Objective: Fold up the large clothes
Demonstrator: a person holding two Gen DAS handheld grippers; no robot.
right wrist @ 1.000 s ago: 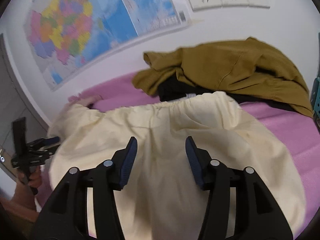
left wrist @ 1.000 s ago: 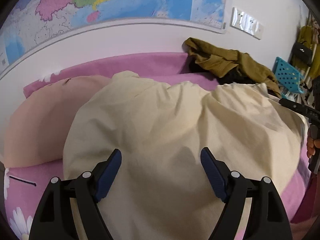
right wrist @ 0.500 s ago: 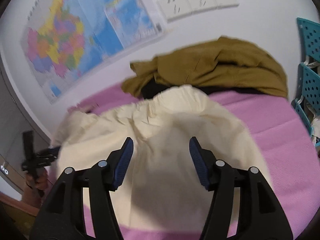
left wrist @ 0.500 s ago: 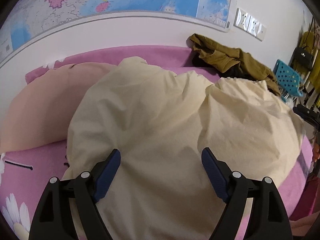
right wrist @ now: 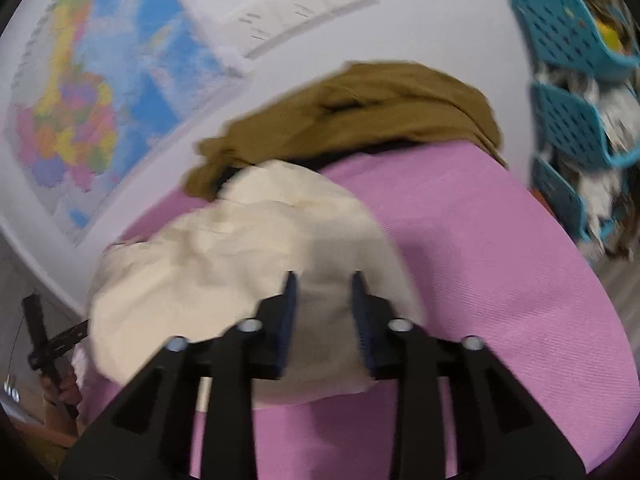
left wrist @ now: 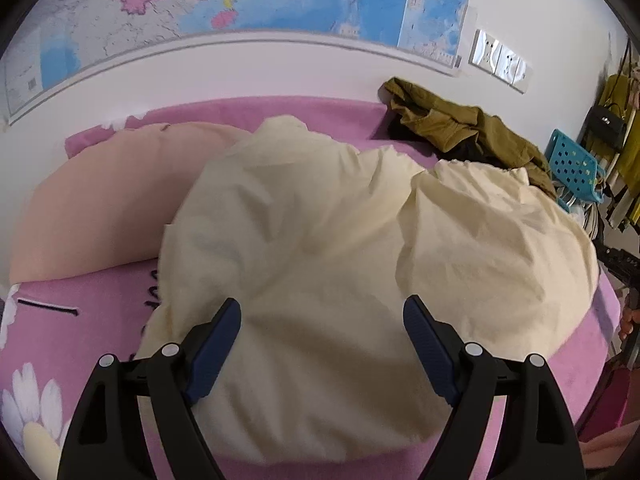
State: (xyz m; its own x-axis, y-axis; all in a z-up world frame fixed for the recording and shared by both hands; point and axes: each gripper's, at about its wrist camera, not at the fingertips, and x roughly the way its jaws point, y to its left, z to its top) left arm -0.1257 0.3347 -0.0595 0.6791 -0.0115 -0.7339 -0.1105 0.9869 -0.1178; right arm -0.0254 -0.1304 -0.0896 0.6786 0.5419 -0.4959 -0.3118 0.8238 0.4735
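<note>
A large cream garment (left wrist: 320,220) lies crumpled across the pink bed cover (left wrist: 60,300). My left gripper (left wrist: 322,304) hovers over its near part, jaws wide open, nothing pinched. In the right wrist view my right gripper (right wrist: 325,278) sits over the near right edge of the cream garment (right wrist: 240,248). Its jaws are closing, and cloth shows in the gap between them, but the pads stand apart. The picture there is blurred. The hand-held left gripper (right wrist: 44,340) shows at the far left edge of that view.
An olive garment (left wrist: 460,124) over something black is heaped at the wall. A peach pillow (left wrist: 100,208) lies left of the cream garment. A teal shelf rack (right wrist: 572,128) stands right of the bed. Bare pink cover (right wrist: 500,260) lies on the right side.
The right gripper has swung right and down toward the garment's near right edge, and its jaws have narrowed. The left gripper has drawn back a little and stays wide open.
</note>
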